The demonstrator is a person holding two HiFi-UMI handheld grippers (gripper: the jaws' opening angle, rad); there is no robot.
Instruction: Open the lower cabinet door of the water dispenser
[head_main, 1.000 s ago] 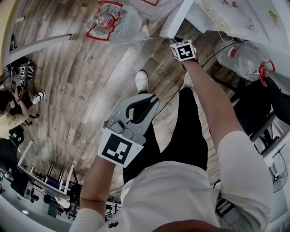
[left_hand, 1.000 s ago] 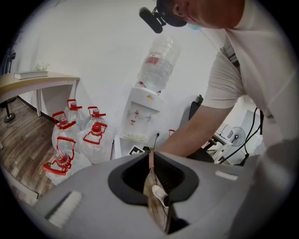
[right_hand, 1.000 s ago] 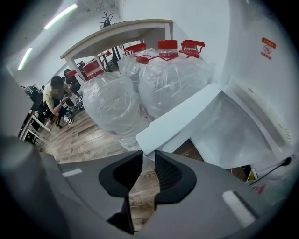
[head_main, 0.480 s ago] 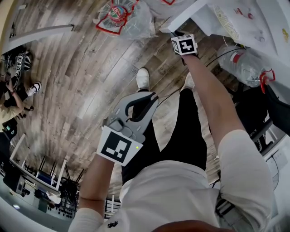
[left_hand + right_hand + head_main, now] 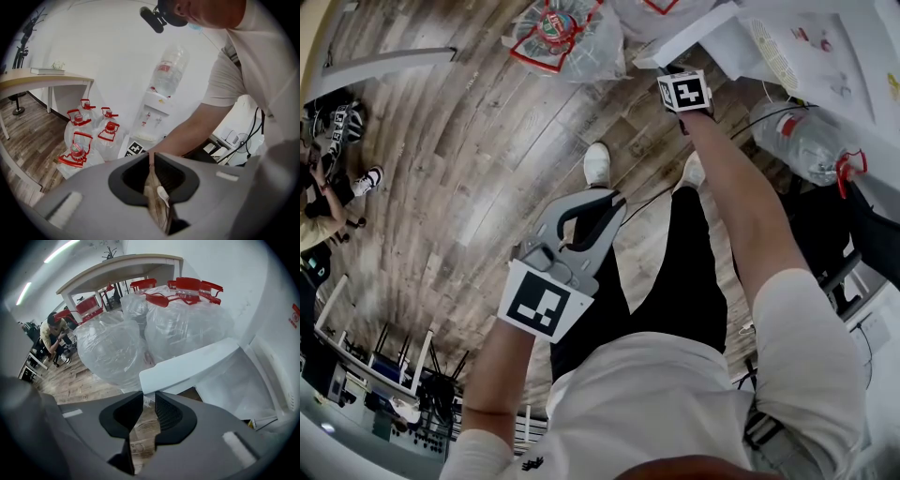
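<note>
The water dispenser (image 5: 153,110) stands against the white wall with a bottle (image 5: 168,70) on top. Its white lower cabinet door (image 5: 192,363) is swung out from the cabinet, whose pale inside (image 5: 234,385) shows to the right. My right gripper (image 5: 147,397) points steeply down and is shut on the door's free edge. In the head view that gripper (image 5: 680,80) sits under its marker cube against the door (image 5: 686,36). My left gripper (image 5: 612,200) hangs over the floor near my legs, jaws together and holding nothing (image 5: 151,157).
Several clear water jugs with red handles (image 5: 117,343) crowd the floor left of the dispenser (image 5: 562,33). Another bottle (image 5: 802,136) lies at the right. A desk (image 5: 122,266) stands behind the jugs. A person crouches at far left (image 5: 323,202). A cable (image 5: 649,200) crosses the floor.
Both grippers have drifted slightly across the floor. The right one has kept its hold on the door edge, and the door has come along with it. The left stays shut.
</note>
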